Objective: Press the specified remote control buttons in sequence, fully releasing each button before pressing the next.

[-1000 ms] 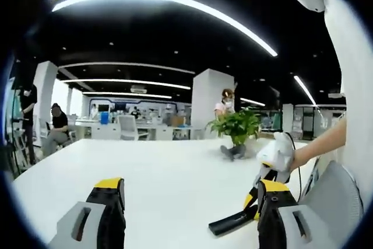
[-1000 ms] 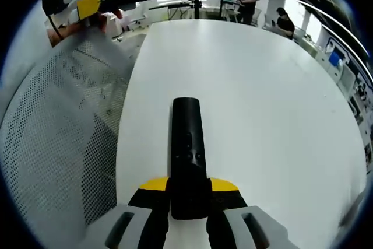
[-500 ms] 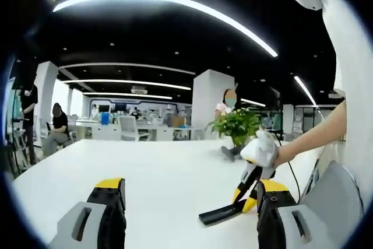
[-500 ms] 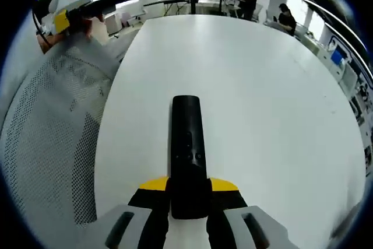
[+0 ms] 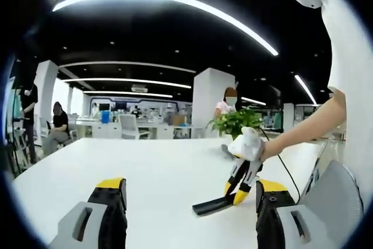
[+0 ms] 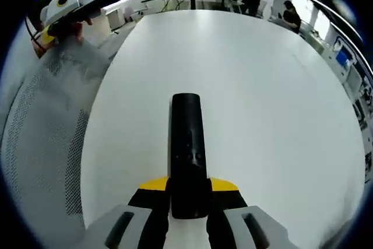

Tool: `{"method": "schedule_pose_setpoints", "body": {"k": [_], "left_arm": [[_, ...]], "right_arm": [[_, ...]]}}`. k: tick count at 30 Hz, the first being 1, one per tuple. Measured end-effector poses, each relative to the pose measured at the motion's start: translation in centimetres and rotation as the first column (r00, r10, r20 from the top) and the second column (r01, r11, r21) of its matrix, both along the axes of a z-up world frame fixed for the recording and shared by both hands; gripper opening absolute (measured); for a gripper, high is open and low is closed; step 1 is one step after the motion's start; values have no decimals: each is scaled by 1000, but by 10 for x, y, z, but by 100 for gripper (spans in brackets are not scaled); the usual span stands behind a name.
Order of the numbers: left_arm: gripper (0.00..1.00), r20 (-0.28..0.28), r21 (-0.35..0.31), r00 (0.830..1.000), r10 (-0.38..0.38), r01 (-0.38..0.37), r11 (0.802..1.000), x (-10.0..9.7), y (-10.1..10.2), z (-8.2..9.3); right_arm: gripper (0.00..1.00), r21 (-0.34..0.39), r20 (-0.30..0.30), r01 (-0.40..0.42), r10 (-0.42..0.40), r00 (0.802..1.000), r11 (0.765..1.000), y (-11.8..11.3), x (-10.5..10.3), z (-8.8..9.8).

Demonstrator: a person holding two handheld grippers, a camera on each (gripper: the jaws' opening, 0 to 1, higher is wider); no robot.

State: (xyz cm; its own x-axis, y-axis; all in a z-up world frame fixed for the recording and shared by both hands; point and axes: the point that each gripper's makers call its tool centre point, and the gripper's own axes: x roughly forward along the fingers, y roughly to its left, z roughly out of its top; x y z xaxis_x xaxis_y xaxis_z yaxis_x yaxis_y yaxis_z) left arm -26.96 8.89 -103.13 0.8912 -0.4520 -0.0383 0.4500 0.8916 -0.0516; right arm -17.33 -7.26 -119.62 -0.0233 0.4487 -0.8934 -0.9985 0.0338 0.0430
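The remote control (image 6: 187, 144) is a long black stick. Its near end sits right between the jaws of the right gripper (image 6: 189, 199), and those jaws are squeezed tight on it. The rest of the remote points straight ahead, away from the jaws, in the same line as they point. Its small buttons face up, just past the jaw tips. Which button is which is too small to tell.

In the left gripper view the remote (image 5: 213, 204) pokes out low from the right gripper (image 5: 239, 185), with its far end very close to the white tabletop (image 5: 163, 173). Whether it touches the tabletop is hard to say. A hand (image 5: 263, 150) holds that gripper from the right.

The left gripper (image 5: 189, 202) has its jaws spread wide, with nothing between them. The remote lies ahead of these jaws and over toward the right-hand one. It lies slanted across in front of them, not in line with them.

So the right jaws are the holder, and they cannot press anything. The left gripper is the free one, and it is near. I think it would have to swing right and come down on the button side from above with one jaw tip.

Far past the jaws stands a green plant (image 5: 236, 124), and a mesh chair (image 6: 41, 138) is off to the left of the right jaws.
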Motion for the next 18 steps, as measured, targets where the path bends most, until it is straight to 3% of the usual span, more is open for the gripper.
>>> {"method": "schedule_pose_setpoints", "body": {"k": [18], "left_arm": [[94, -32, 6, 999, -13, 13, 1000, 0, -2, -6]], "right_arm": [[21, -3, 23, -38, 38, 999, 999, 3, 48, -1]]}}
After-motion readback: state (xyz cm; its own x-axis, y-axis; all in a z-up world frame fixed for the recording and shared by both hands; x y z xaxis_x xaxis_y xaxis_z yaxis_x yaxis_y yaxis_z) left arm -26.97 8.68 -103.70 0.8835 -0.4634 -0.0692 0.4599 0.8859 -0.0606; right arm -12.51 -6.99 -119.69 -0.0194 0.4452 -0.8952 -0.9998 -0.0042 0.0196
